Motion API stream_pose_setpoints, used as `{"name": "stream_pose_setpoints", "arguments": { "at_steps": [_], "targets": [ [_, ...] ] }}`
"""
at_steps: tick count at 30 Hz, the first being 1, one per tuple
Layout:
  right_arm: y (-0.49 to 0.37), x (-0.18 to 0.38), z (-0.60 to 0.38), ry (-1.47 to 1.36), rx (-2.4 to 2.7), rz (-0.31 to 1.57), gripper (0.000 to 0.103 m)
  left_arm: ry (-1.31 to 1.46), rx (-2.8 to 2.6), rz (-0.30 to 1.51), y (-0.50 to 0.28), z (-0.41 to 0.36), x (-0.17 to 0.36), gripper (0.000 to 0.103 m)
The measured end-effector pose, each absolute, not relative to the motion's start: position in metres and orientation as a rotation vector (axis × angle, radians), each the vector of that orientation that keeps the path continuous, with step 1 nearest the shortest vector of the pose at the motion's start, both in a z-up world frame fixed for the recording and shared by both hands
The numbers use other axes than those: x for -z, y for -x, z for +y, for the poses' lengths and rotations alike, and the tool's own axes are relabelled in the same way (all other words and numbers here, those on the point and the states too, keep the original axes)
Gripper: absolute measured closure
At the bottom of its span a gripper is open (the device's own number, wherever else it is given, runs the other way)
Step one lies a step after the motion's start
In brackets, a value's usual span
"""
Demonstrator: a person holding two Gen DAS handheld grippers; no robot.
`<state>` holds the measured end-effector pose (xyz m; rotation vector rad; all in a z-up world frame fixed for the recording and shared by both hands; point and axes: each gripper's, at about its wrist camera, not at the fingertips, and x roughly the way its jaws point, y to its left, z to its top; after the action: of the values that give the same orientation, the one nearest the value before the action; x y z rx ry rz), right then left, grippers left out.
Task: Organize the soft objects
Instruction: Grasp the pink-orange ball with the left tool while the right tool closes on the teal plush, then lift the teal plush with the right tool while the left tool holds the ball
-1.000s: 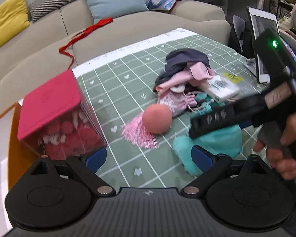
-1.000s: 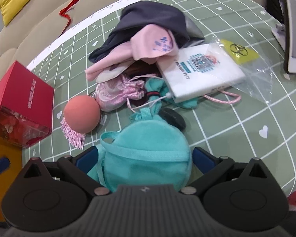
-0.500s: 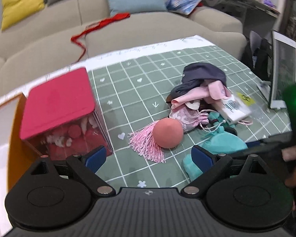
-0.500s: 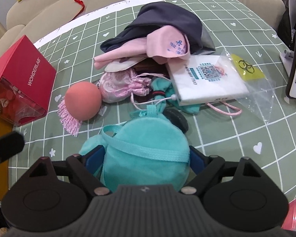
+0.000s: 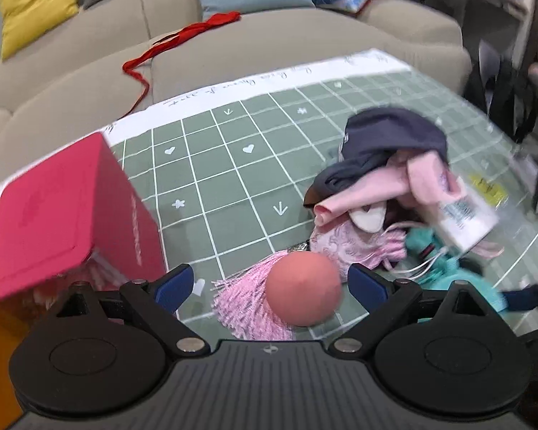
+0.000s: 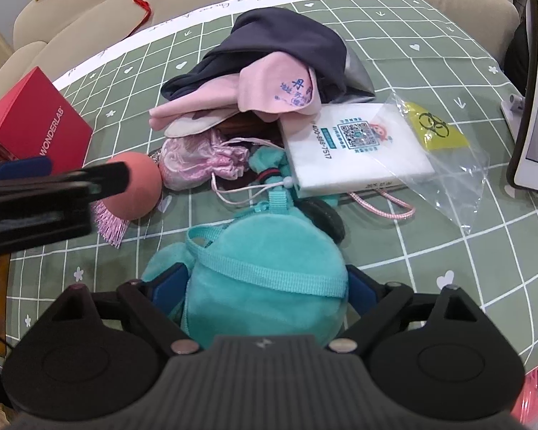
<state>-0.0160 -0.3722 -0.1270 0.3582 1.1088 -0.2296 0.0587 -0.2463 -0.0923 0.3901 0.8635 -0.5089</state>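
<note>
You moved the left gripper [image 5: 269, 285] in over the last second until its spread-apart fingers framed the coral ball [image 5: 303, 288] on the green mat [image 5: 229, 165], likely your next grab, while the right gripper [image 6: 267, 286] squeezed the teal pouch [image 6: 265, 279]

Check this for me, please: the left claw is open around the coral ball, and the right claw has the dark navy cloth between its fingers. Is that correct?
Not quite. The right wrist view shows the right claw with the teal plush pouch between its fingers, not the dark navy cloth, which lies farther back on the pile. The left claw is indeed open around the coral ball.
</note>
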Motion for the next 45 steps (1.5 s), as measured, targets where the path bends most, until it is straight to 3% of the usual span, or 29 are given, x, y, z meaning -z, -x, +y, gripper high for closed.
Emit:
{"name": "stream_pose_setpoints", "arguments": {
  "at_steps": [10,17,28,34,38,42,44,45],
  "targets": [
    [0.016,0.126,-0.368,-0.338,0.226,1.103,0.011,-0.478,0.539,0.853,-0.064,-0.261,0.117,0.002],
    [0.014,0.126,-0.367,-0.336,0.235,1.114,0.011,-0.536,0.558,0.848,-0.058,-0.266,0.127,0.044],
    [0.020,0.123,-0.382,-0.451,0.259,1.094,0.018,-0.476,0.520,0.777,-0.054,-0.248,0.096,0.045],
    [0.030,0.122,-0.400,-0.593,0.293,1.055,0.032,-0.401,0.510,0.781,-0.049,-0.222,0.067,0.045],
    [0.035,0.119,-0.402,-0.591,0.333,1.055,0.051,-0.363,0.516,0.792,-0.044,-0.206,0.057,0.044],
    [0.037,0.117,-0.403,-0.564,0.339,1.049,0.061,-0.362,0.530,0.798,-0.035,-0.195,0.053,0.044],
    [0.040,0.115,-0.404,-0.536,0.338,1.028,0.079,-0.352,0.520,0.789,-0.030,-0.190,0.052,0.044],
    [0.043,0.112,-0.405,-0.529,0.348,1.006,0.082,-0.331,0.511,0.780,-0.028,-0.186,0.052,0.044]
  ]
}}
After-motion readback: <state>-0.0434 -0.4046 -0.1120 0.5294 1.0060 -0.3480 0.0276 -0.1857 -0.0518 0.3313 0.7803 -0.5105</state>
